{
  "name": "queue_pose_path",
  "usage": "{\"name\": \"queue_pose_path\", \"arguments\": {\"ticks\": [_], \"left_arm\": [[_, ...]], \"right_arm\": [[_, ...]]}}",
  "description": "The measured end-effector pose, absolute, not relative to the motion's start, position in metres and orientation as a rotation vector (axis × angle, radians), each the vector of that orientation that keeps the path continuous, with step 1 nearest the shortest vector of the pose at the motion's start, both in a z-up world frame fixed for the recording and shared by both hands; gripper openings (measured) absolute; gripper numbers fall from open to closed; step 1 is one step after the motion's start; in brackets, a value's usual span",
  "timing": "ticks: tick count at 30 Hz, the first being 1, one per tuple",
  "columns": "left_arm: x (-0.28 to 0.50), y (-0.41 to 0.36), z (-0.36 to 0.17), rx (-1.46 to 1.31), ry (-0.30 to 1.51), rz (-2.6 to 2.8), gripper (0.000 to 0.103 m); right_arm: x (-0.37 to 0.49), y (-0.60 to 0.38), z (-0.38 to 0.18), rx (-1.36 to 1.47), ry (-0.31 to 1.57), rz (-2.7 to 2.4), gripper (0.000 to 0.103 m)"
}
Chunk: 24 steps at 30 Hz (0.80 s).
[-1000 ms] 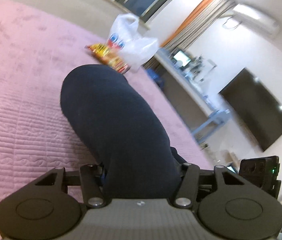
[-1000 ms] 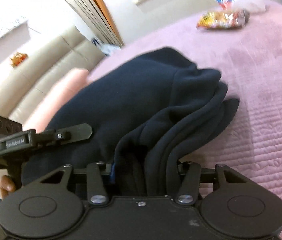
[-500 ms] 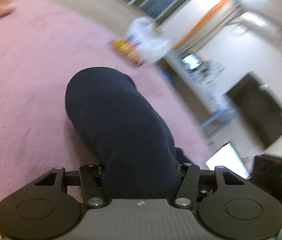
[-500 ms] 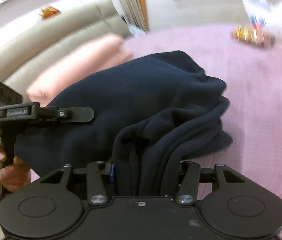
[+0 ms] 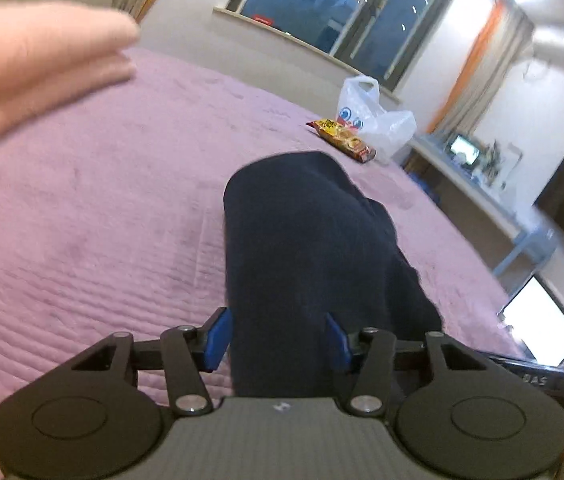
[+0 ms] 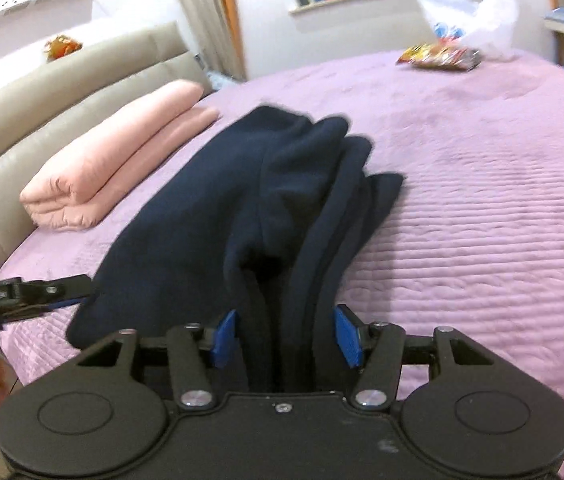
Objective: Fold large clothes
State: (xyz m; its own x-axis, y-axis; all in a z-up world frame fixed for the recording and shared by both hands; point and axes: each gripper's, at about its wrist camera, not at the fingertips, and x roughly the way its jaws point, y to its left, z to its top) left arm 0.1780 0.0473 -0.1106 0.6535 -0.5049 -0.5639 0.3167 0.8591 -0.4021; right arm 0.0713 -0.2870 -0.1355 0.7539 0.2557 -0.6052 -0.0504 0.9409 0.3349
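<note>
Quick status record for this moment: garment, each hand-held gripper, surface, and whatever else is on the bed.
garment: dark navy garment, folded in layers, lying on the bed
left hand-held gripper: blue pads parted, garment between them
right hand-held gripper: blue pads parted, folded layers between them
surface: purple quilted bedspread
nearby: folded pink blanket beside the headboard, apart from the garment
far end: snack packet with a white plastic bag just behind it

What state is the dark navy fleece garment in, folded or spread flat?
Folded: the dark navy fleece garment lies bunched in several stacked layers on the quilted purple bedspread, edges showing at its end.
</note>
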Motion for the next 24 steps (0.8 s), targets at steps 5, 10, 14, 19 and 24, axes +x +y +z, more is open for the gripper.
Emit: {"name": "queue_pose_path", "arguments": {"ticks": [5, 10, 14, 19, 24], "left_arm": [[0.175, 0.011, -0.061, -0.067, 0.62, -0.454, 0.063], [0.202, -0.036, -0.07, 0.001, 0.58, -0.418, 0.059], [0.221, -0.048, -0.106, 0.017, 0.673, -0.347, 0.038], [0.206, -0.036, -0.105, -0.073, 0.637, -0.427, 0.054], [0.212, -0.039, -0.133, 0.038, 0.662, -0.401, 0.049]], "right_arm": [[0.065, -0.298, -0.105, 0.264, 0.556, 0.103, 0.075], [0.088, -0.288, -0.104, 0.32, 0.589, 0.071, 0.079], [0.118, -0.236, -0.116, 0.042, 0.678, 0.003, 0.079], [0.127, -0.226, -0.148, 0.06, 0.748, 0.065, 0.072], [0.116, -0.232, -0.165, 0.049, 0.772, 0.011, 0.053]]}}
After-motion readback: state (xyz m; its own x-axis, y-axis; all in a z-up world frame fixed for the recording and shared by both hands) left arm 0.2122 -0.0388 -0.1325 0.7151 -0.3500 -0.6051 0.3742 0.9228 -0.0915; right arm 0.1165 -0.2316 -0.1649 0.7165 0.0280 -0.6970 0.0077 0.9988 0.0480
